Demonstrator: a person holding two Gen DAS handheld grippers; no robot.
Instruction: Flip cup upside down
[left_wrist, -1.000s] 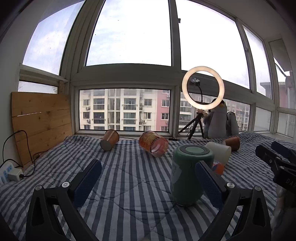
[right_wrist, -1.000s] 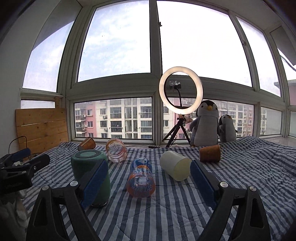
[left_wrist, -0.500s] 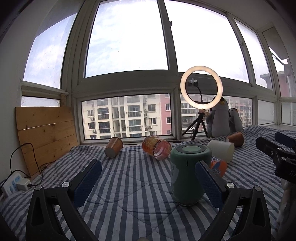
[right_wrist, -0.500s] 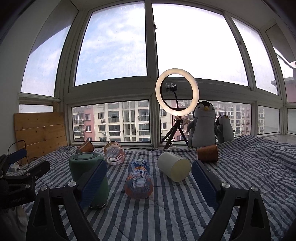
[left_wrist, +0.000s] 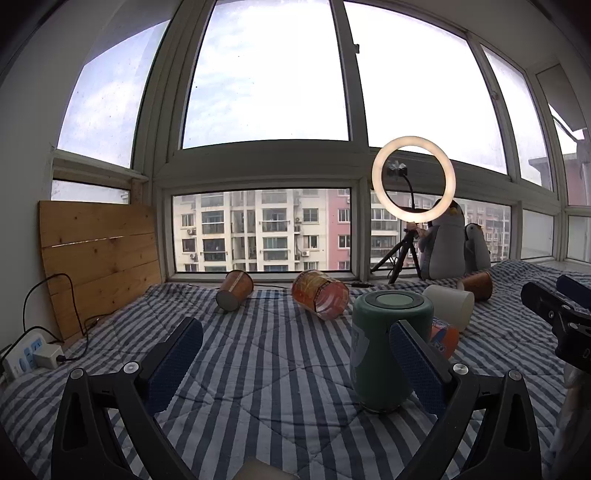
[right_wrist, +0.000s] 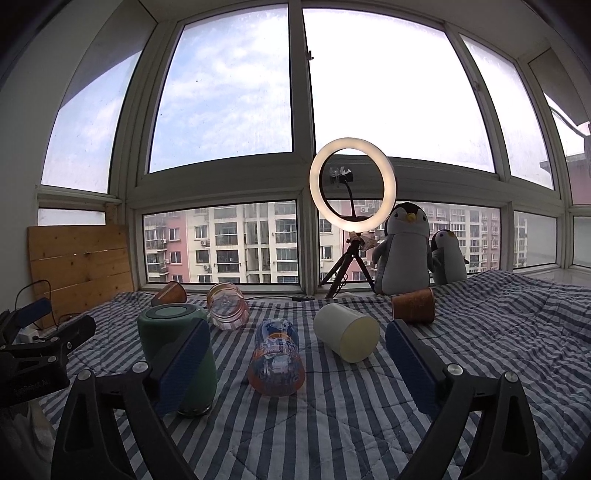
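A green cup (left_wrist: 384, 350) stands base-up on the striped blanket, partly behind my left gripper's right finger; it also shows in the right wrist view (right_wrist: 173, 343) behind the right gripper's left finger. My left gripper (left_wrist: 295, 358) is open and empty, held back from the cup. My right gripper (right_wrist: 297, 365) is open and empty; a blue-and-orange printed cup (right_wrist: 277, 356) lies on its side between its fingers, farther off. A cream cup (right_wrist: 347, 336) lies on its side beyond.
A clear orange-print cup (left_wrist: 320, 298) and two brown paper cups (left_wrist: 235, 290) (right_wrist: 413, 305) lie on the blanket. A ring light on a tripod (right_wrist: 352, 192) and two plush penguins (right_wrist: 404, 254) stand by the window. A wooden board (left_wrist: 96, 258) and power strip (left_wrist: 26, 356) are at left.
Both grippers have tilted up and drawn back slightly, so the cups sit lower and smaller in view. The green cup has not moved.
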